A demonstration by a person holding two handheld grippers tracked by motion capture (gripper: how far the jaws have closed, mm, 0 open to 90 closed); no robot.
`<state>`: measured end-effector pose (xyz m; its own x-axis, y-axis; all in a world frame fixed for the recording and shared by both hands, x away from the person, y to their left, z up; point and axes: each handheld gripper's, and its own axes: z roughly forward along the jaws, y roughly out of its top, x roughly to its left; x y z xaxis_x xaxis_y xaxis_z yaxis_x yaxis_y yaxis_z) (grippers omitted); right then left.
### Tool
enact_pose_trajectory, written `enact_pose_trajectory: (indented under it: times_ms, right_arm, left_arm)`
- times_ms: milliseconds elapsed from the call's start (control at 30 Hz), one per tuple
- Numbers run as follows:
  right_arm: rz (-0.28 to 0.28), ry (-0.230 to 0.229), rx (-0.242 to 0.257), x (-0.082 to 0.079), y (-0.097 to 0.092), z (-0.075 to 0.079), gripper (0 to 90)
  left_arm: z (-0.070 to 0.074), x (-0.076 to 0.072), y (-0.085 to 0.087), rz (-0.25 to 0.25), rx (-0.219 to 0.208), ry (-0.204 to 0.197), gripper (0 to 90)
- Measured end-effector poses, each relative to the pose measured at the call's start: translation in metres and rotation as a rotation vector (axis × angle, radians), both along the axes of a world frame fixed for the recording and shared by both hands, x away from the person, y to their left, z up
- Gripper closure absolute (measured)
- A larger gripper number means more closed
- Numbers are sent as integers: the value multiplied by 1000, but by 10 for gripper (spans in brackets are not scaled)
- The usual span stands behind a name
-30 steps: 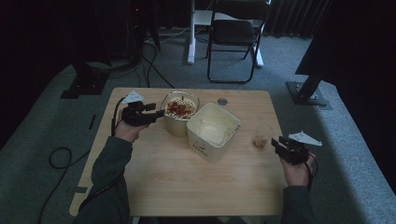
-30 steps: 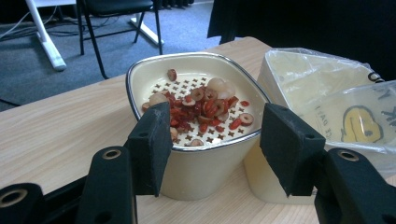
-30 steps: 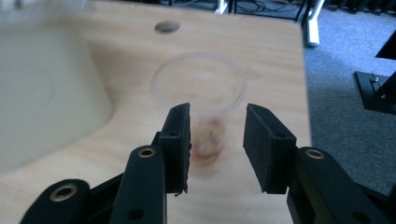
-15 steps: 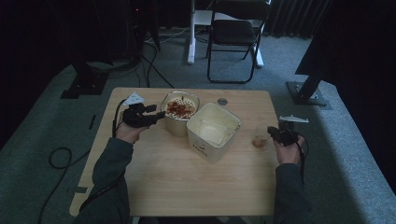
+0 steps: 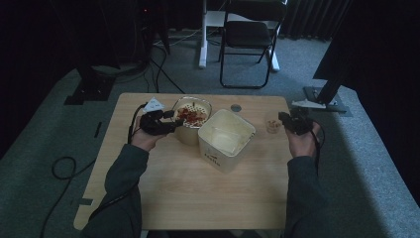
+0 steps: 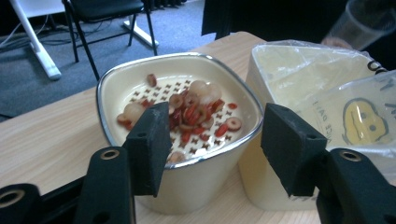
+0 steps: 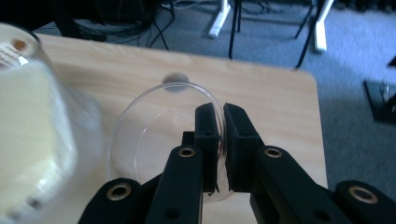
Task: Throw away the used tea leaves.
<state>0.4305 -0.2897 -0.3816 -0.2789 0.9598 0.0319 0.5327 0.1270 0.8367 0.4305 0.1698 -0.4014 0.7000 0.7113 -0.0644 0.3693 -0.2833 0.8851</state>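
A cream strainer bowl (image 5: 185, 134) (image 6: 196, 182) holding red slices (image 6: 196, 116) stands left of a cream tub (image 5: 225, 141) (image 6: 299, 70) lined with a clear bag. My left gripper (image 5: 171, 124) (image 6: 215, 116) sits at the bowl's left side. Its jaws have just been opening, and the bowl's near rim lies between the pads without being pressed. My right gripper (image 5: 281, 119) (image 7: 222, 108) is shut on the rim of a clear plastic cup (image 5: 271, 123) (image 7: 154, 130) and holds it above the table right of the tub. The cup (image 6: 369, 18) also appears raised behind the tub.
On the wooden table (image 5: 198, 198) a small grey disc (image 5: 236, 107) lies behind the tub. A folding chair (image 5: 247, 39) and a white desk leg (image 5: 203, 34) stand beyond the table. Cables (image 5: 59, 168) trail on the floor at left.
My right hand has moved from the table's right edge inward to the cup, shut on its rim and raised it. The left hand has stayed by the bowl.
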Motion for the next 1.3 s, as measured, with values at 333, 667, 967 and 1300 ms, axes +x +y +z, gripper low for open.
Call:
enact_pose_trajectory:
  times_ms: [333, 667, 967, 1300]
  right_arm:
    - [102, -78, -21, 12, 50, 71, 855]
    - [241, -101, -24, 17, 111, 102, 855]
    - [353, -71, 44, 20, 151, 110, 855]
    - [424, -25, 60, 23, 178, 106, 854]
  left_arm:
    - [3, 2, -33, -29, 37, -49, 288]
    - [9, 6, -63, -62, 40, -125, 237]
    - [12, 13, -79, -64, 38, -171, 237]
    - [10, 24, -99, -78, 24, -212, 222]
